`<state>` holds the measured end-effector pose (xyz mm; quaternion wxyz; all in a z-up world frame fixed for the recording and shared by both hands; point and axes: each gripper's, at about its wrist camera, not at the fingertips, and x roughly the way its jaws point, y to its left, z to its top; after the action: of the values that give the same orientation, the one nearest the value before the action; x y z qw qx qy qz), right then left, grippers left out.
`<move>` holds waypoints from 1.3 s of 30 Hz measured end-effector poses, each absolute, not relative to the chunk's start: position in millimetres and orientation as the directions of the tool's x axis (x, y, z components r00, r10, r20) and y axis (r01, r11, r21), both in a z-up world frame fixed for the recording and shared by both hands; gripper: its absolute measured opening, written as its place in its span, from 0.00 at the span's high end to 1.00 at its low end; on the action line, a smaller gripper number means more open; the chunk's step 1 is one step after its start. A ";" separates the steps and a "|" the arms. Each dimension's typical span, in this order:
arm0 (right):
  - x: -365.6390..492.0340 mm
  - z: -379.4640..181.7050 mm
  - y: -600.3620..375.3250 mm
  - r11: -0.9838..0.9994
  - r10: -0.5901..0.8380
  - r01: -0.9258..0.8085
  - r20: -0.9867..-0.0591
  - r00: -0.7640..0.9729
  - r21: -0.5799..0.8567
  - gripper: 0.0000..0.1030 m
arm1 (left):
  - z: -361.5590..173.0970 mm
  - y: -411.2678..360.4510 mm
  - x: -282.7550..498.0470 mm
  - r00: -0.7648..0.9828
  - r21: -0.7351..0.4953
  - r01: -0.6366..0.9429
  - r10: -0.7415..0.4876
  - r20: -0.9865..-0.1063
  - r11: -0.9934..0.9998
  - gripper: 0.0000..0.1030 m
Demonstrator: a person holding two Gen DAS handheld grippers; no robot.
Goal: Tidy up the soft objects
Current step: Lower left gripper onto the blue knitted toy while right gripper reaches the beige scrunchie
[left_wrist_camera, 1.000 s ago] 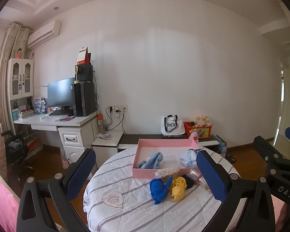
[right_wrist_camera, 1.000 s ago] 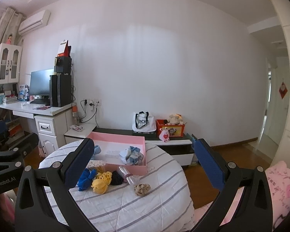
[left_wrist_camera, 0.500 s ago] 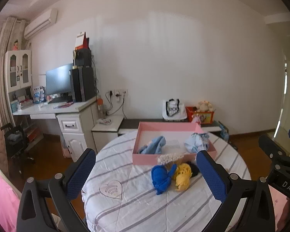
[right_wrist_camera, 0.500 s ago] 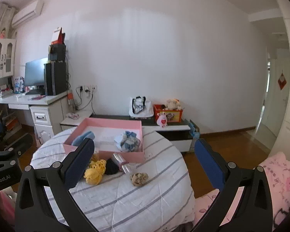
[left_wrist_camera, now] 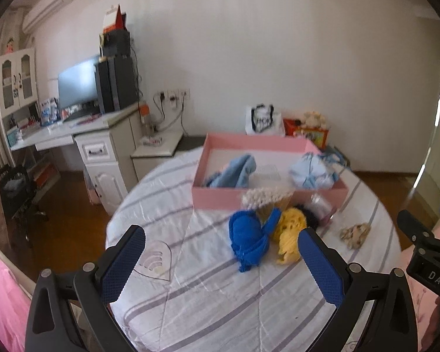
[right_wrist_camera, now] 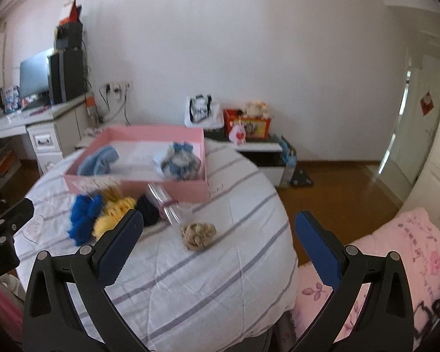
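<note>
Toward the far edge of the round striped tabletop [left_wrist_camera: 208, 287] sits a pink box [left_wrist_camera: 220, 198] holding a light-blue cloth [left_wrist_camera: 237, 170] and a pale-blue bundle [right_wrist_camera: 179, 162]. Just in front of the box lie a blue knit piece [left_wrist_camera: 248, 239], a yellow knit piece [left_wrist_camera: 289, 234] touching it, and a beige scrunchie [right_wrist_camera: 198, 234] apart, toward the right edge. Left claw [left_wrist_camera: 220, 267] and right claw [right_wrist_camera: 218, 245] both hover spread wide, empty.

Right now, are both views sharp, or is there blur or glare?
Left wrist view: motion-blurred, pink box and blue knit piece soft-edged; bright glare at the doorway. Right wrist view: also smeared, beige scrunchie fuzzy; floor glare by the door. Both: fisheye bending, dark corners.
</note>
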<state>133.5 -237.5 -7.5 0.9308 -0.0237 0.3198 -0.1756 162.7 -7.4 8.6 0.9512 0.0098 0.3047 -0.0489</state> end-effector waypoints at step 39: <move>213.7 -113.0 -286.2 0.962 -0.157 0.274 -0.817 0.554 0.002 0.72 | -86.0 -33.6 287.9 0.607 -0.112 0.191 -0.207 -0.767 0.975 0.68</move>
<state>213.7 -286.2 -113.0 0.8792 0.0646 0.4558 -0.1225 287.9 -33.6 -86.0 0.8963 -0.0096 0.4292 -0.1110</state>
